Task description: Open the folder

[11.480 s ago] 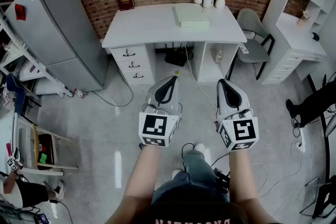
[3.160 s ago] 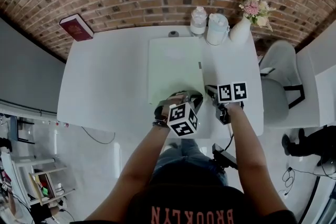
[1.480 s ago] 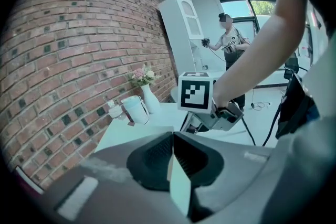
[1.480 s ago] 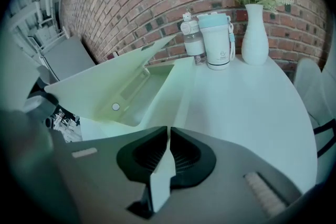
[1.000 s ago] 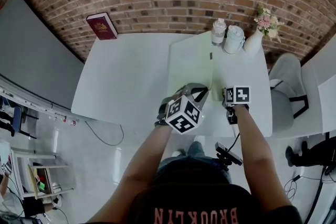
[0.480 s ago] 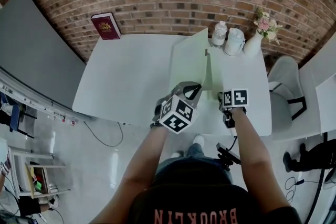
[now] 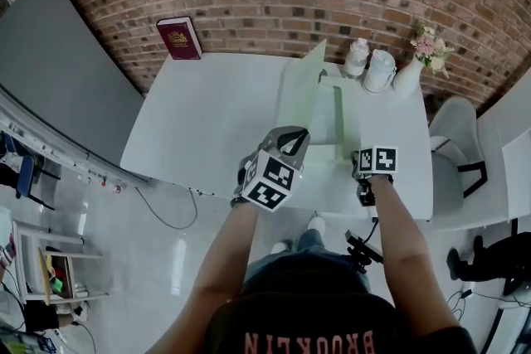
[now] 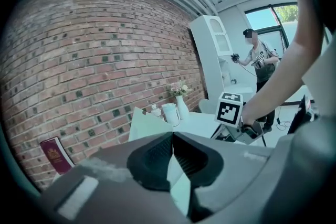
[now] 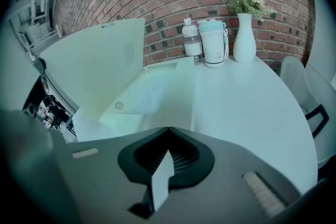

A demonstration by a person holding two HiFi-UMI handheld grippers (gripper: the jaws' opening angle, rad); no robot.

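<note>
A pale green folder lies on the white desk (image 7: 207,120). Its front cover (image 7: 303,91) is lifted and tilts up toward the left, while the back half (image 7: 336,116) stays flat. My left gripper (image 7: 297,138) is shut on the cover's near edge, and a thin pale sheet shows between its jaws (image 8: 172,136). At the folder's near right corner, my right gripper (image 7: 358,160) is shut on a thin pale edge of the lower half (image 9: 168,134). In the right gripper view the raised cover (image 9: 100,60) stands over the flat half (image 9: 157,92).
A red book (image 7: 180,38) leans on the brick wall at the desk's back left. A bottle (image 7: 358,56), a lidded cup (image 7: 380,70) and a vase of flowers (image 7: 412,66) stand back right. A grey chair (image 7: 452,145) is right of the desk.
The cover has swung up from nearly flat to well open. My left gripper moved left and upward with it. The right gripper stayed by the near right corner.
</note>
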